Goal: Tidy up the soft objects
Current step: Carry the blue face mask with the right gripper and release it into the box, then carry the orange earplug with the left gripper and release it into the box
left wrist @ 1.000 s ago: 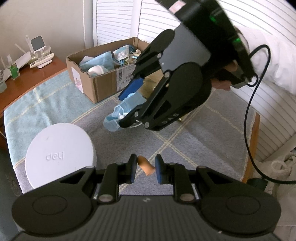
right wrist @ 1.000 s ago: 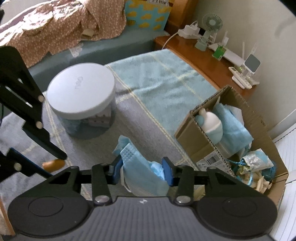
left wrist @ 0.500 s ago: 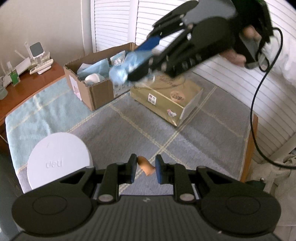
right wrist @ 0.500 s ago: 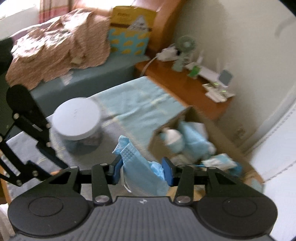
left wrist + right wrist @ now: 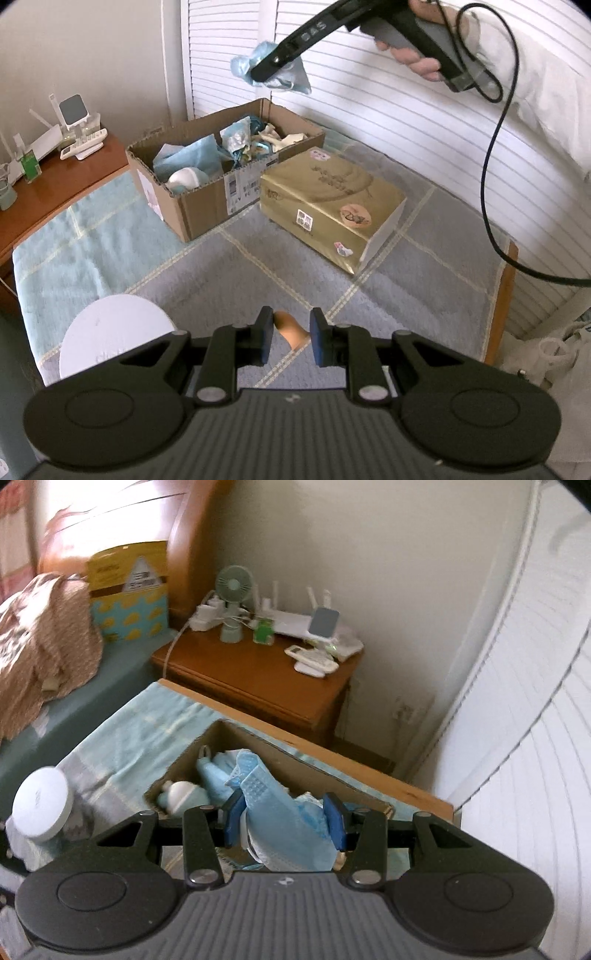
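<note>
My right gripper (image 5: 282, 821) is shut on a bundle of blue face masks (image 5: 280, 823) and holds it high above the open cardboard box (image 5: 184, 764). In the left wrist view the right gripper (image 5: 266, 72) hangs with the masks (image 5: 291, 75) well above the box (image 5: 199, 210), which holds blue cloths and other soft items. My left gripper (image 5: 288, 336) hovers above the grey checked cloth (image 5: 258, 280); a small orange soft piece (image 5: 290, 328) sits between its fingers, touching the left pad only.
A gold tissue pack (image 5: 332, 206) lies right of the box. A white round lidded container (image 5: 110, 332) stands at the front left. A wooden nightstand (image 5: 258, 679) with a fan and gadgets stands behind. White shutters (image 5: 406, 122) line the right side.
My right gripper has lifted the masks from the cloth and carried them up and back over the cardboard box. My left gripper has stayed put with the orange piece between its fingers.
</note>
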`<control>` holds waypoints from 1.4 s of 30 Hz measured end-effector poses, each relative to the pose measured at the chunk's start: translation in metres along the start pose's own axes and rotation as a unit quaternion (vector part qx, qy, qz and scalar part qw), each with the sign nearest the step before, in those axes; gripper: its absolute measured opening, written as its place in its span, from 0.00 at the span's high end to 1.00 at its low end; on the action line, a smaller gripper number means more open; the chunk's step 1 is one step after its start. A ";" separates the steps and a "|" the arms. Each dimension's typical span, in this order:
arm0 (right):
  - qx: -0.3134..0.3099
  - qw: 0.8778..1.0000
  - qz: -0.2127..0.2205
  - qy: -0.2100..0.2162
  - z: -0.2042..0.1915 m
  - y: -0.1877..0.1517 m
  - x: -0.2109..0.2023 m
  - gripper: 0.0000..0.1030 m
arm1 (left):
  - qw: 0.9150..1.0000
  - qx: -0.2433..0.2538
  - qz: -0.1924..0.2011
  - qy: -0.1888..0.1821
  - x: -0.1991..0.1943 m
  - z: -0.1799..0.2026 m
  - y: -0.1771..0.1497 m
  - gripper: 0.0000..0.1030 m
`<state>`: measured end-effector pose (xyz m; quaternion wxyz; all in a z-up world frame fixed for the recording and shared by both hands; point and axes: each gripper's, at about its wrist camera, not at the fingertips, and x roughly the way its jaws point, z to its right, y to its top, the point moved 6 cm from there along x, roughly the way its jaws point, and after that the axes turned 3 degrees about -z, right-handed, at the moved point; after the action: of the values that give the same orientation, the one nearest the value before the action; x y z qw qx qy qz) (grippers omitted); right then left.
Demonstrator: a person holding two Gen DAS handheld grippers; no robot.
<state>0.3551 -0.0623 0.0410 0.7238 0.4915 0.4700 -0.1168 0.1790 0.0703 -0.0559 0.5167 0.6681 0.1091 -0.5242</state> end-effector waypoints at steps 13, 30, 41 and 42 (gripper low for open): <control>0.085 0.994 -0.065 -0.028 0.026 -0.014 0.063 0.46 | 1.000 -0.005 -0.004 0.003 0.009 -0.006 0.012 0.81; 0.071 0.996 0.003 -0.060 0.014 -0.037 0.018 0.02 | 1.000 -0.004 -0.005 0.012 0.014 -0.005 0.033 0.81; 0.059 0.989 0.074 -0.117 -0.018 -0.080 -0.031 0.00 | 1.000 0.008 0.009 0.029 0.017 -0.004 0.072 0.81; 0.059 0.989 0.068 -0.120 -0.019 -0.085 -0.031 0.00 | 0.999 0.009 0.011 0.032 0.018 -0.005 0.077 0.81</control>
<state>0.2738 -0.0974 0.0129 0.7511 0.5462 0.3378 -0.1531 0.2427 0.0335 -0.0264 0.5124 0.6906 0.1133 -0.4977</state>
